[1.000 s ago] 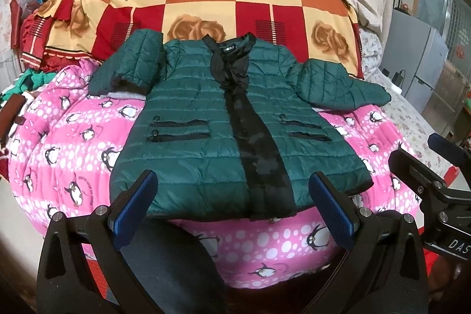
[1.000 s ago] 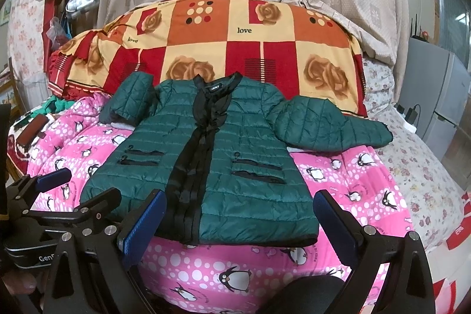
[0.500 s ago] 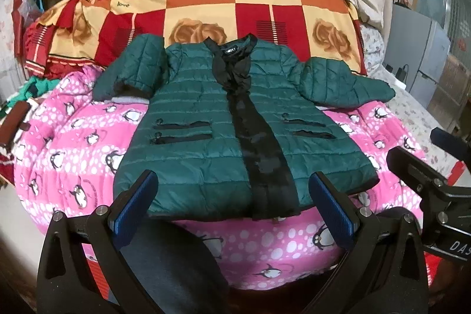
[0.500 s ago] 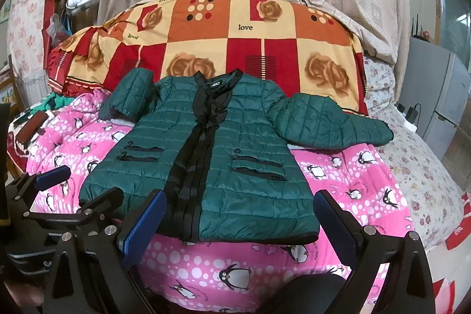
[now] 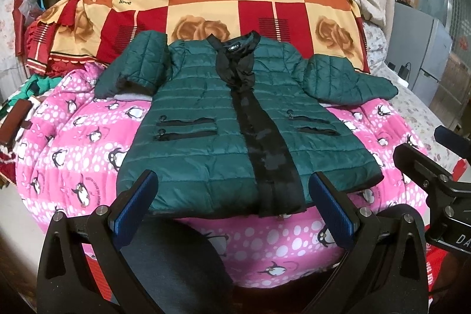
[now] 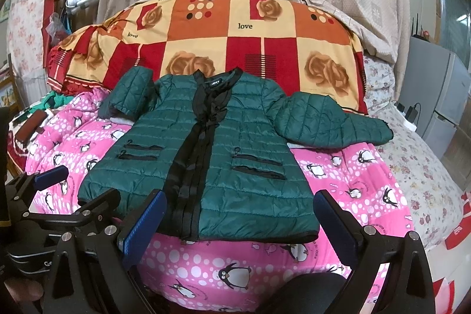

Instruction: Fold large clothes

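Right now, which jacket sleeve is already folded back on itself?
The sleeve on the image left of the green jacket: it doubles back, cuff hem showing near the shoulder. The other sleeve lies stretched out sideways toward the floral sheet.

Green quilted jacket (image 5: 206,143) spread front-up on a pink penguin-print quilt (image 5: 73,155), one sleeve folded short, the other extended. Left gripper (image 5: 232,205) in the foreground, jaws wide apart, empty. Right gripper (image 5: 441,164) partly visible at the frame's edge.
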### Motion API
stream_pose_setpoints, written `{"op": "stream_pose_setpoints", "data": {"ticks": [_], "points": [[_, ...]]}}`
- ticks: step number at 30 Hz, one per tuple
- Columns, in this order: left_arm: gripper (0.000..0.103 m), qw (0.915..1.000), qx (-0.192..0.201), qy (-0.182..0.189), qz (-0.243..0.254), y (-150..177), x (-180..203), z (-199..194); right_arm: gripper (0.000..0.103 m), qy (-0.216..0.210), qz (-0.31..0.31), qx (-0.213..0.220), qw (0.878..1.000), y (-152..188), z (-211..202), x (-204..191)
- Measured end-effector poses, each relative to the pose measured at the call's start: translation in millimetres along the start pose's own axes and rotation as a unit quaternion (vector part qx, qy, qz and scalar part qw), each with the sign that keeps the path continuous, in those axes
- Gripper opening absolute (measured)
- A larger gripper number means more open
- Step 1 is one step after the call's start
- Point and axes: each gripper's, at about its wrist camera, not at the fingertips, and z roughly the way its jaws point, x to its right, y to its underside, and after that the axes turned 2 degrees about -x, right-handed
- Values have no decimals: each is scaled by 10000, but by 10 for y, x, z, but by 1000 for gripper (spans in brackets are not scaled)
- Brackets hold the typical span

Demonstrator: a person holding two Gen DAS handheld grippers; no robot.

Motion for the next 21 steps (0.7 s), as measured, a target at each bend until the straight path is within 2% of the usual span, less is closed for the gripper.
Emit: {"op": "stream_pose_setpoints", "data": {"ticks": [21], "points": [[102,10000,-24,-9,-70,46,-73,45,99,-128,65,-100,9998,58,68,-26]]}}
